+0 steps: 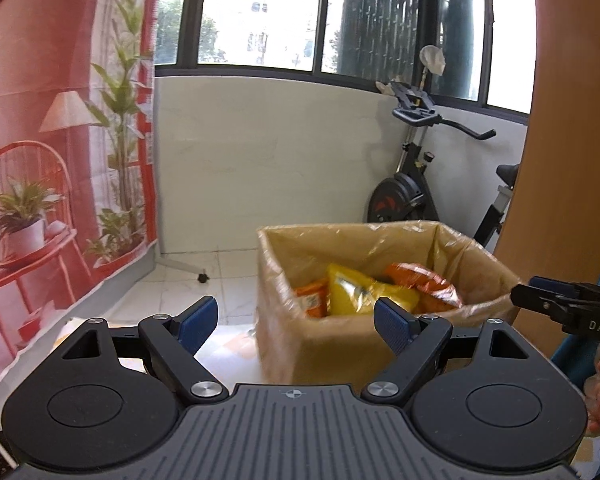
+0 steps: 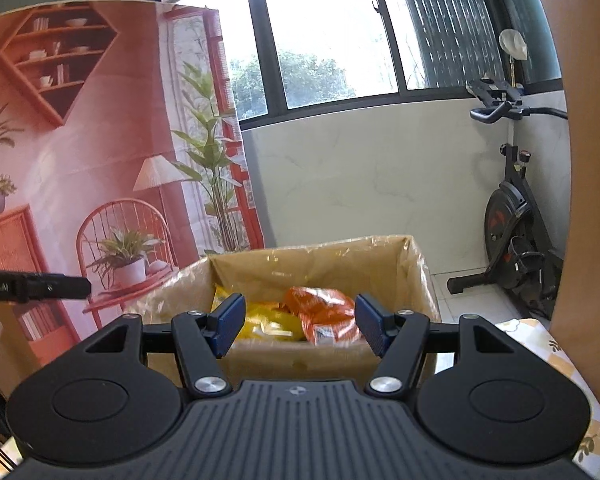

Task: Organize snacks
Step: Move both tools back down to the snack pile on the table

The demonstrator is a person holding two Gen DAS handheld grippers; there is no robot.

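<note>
Nearest the left wrist camera, the left gripper has its 2 blue-padded fingers spread wide with nothing between them. Past them stands a cardboard box lined with clear plastic, its top open. Inside lie the snacks: a yellow bag in the middle, an orange bag to its right and another orange packet to its left (only partly visible over the box wall).

From the right wrist camera, the right gripper is also released, its jaws standing apart and empty, set narrower than the left pair, and it points at the same box from the near side. Neither gripper touches the box or the bags.

A printed backdrop showing a red chair and plants hangs to the left. An exercise bike stands by the white wall under the window. A checked tablecloth shows at the lower right of the right view.
</note>
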